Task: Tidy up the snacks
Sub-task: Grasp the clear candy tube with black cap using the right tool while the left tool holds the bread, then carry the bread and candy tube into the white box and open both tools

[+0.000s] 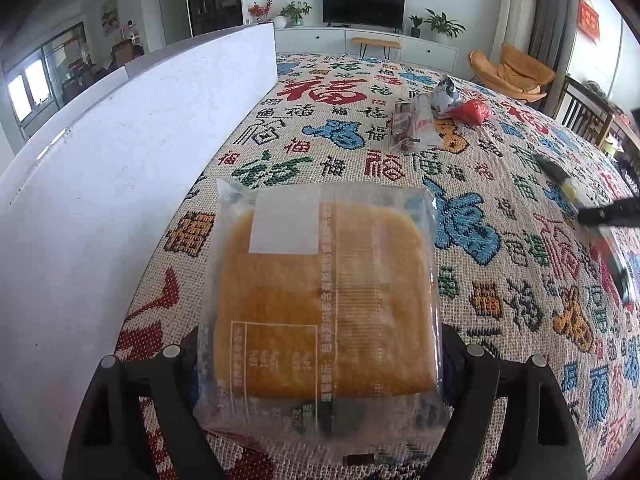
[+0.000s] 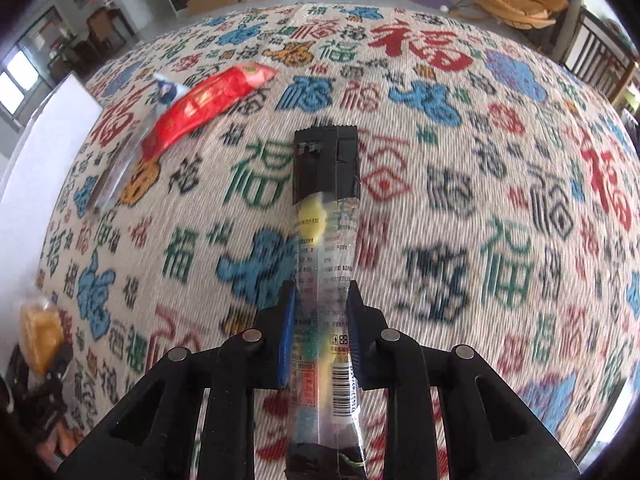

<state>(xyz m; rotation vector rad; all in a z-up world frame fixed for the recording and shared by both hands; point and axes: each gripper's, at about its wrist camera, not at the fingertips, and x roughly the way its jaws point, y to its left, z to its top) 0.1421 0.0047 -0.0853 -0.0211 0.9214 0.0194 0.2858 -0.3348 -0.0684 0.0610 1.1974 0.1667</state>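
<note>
Left gripper [image 1: 320,380] jaws wide around a clear-wrapped golden cake [image 1: 324,300] beside the white box [image 1: 120,180], right gripper [image 2: 320,336] jaws clamped on a slim black-tipped snack stick [image 2: 325,240] above the patterned table [image 2: 480,200], red packet [image 2: 200,104] nearer the box.

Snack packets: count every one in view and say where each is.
5. Bread packet in left gripper; slim black-topped packet in right gripper; red, white-blue, clear brown clustered on cloth. Others may be hidden.

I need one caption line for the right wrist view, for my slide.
Right gripper shut on a narrow black-and-clear snack packet above the patterned cloth; a red packet lies behind.
</note>
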